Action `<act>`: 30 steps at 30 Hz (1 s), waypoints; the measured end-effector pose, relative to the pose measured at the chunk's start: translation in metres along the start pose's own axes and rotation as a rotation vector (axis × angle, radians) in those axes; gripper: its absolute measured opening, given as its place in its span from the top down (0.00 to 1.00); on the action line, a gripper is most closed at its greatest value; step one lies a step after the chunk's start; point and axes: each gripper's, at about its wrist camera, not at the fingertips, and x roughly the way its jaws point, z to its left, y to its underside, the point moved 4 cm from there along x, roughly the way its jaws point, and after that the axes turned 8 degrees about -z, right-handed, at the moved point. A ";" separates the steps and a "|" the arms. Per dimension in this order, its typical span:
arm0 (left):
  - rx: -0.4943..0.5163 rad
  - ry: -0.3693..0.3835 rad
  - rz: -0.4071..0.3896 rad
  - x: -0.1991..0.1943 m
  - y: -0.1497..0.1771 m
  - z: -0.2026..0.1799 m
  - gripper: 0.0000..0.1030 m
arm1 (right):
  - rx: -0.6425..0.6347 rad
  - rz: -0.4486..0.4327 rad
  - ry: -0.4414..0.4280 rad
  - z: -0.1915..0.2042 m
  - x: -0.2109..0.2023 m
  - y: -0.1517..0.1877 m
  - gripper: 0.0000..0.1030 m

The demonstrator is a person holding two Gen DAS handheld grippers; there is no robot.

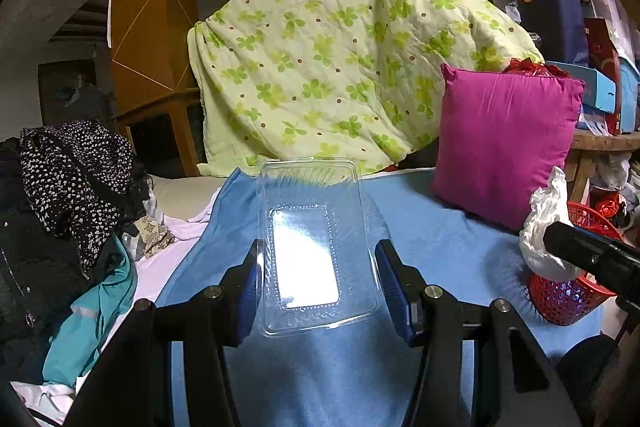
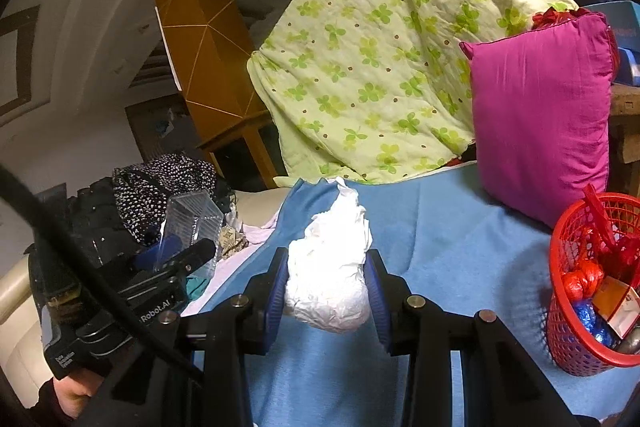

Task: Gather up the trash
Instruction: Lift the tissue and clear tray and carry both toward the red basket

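Left tongs (image 1: pixel 318 291) pinch clear tray (image 1: pixel 316 247); right tongs (image 2: pixel 326 291) pinch tissue wad (image 2: pixel 330 275); basket (image 2: pixel 576 347) contents right-view only.

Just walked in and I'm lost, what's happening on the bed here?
A person is collecting trash with a handheld tool in each hand. The left tool is clamped on a clear plastic container, held up over the blue sheet. The right tool grips a crumpled white tissue wad. A red mesh basket already holding wrappers sits on the sheet to the right, beside a magenta pillow. Neither piece is in it yet.
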 end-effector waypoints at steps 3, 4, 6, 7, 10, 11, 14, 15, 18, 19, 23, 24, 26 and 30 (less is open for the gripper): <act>0.010 -0.002 0.003 -0.002 0.001 -0.003 0.45 | 0.001 -0.002 -0.003 -0.001 -0.001 0.000 0.61; 0.012 0.000 0.004 -0.002 0.001 -0.003 0.45 | 0.002 -0.003 -0.002 -0.001 -0.002 0.000 0.61; 0.017 0.000 0.006 -0.003 0.001 -0.005 0.45 | 0.003 -0.004 -0.003 -0.002 -0.003 0.001 0.61; 0.020 0.000 0.006 -0.003 0.001 -0.005 0.45 | 0.005 -0.006 -0.003 -0.002 -0.004 0.001 0.61; 0.026 0.002 0.004 -0.004 0.001 -0.007 0.45 | 0.014 -0.012 -0.003 -0.004 -0.007 0.000 0.61; 0.027 0.003 0.005 -0.004 0.000 -0.008 0.45 | 0.017 -0.014 -0.004 -0.006 -0.008 0.000 0.61; 0.038 0.004 0.004 -0.004 0.000 -0.012 0.45 | 0.023 -0.019 -0.001 -0.008 -0.010 -0.001 0.61; 0.039 0.006 0.005 -0.004 -0.001 -0.013 0.45 | 0.026 -0.020 -0.001 -0.009 -0.011 -0.001 0.61; 0.048 0.009 0.005 -0.004 -0.001 -0.016 0.45 | 0.033 -0.024 0.002 -0.011 -0.013 -0.002 0.61; 0.050 0.009 0.004 -0.004 -0.001 -0.017 0.45 | 0.036 -0.025 0.002 -0.012 -0.014 -0.002 0.61; 0.060 0.013 0.004 -0.005 -0.001 -0.021 0.45 | 0.044 -0.030 0.004 -0.014 -0.016 -0.002 0.61; 0.063 0.013 0.005 -0.005 -0.001 -0.022 0.45 | 0.046 -0.030 0.003 -0.015 -0.017 -0.002 0.61; 0.064 0.017 0.007 -0.004 -0.001 -0.024 0.45 | 0.045 -0.031 0.006 -0.015 -0.017 -0.001 0.61; 0.067 0.018 0.009 -0.004 0.000 -0.026 0.45 | 0.054 -0.029 0.008 -0.018 -0.019 0.000 0.61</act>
